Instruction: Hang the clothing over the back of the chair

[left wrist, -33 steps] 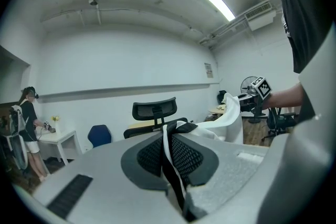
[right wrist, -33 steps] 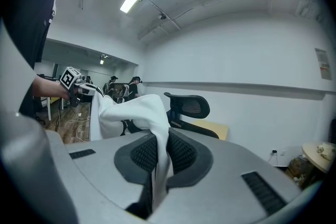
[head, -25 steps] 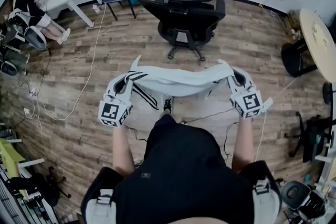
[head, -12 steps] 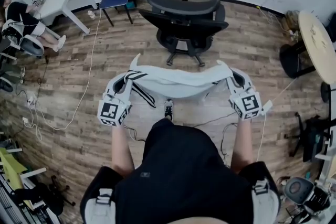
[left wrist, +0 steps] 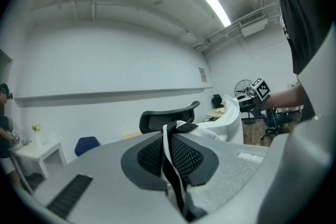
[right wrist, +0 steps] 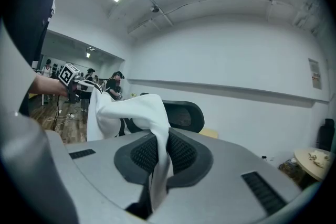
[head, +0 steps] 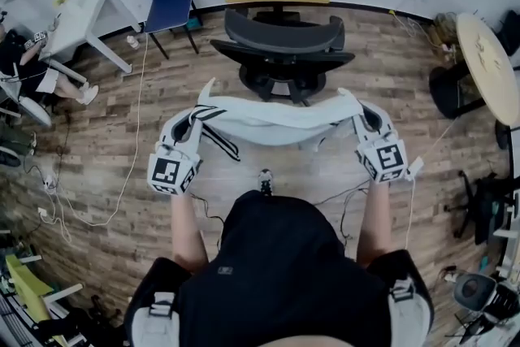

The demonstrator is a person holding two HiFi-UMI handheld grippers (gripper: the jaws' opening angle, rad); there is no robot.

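The light is bright and even, and it comes from above. A long lamp [left wrist: 216, 1] shines in both gripper views and gives a little glare. Shadows on the floor [head: 106, 142] are soft and weak. The white clothing [head: 268, 116] looks slightly washed out. All views bend strongly at the edges and have dark corners. The head view is a little soft.
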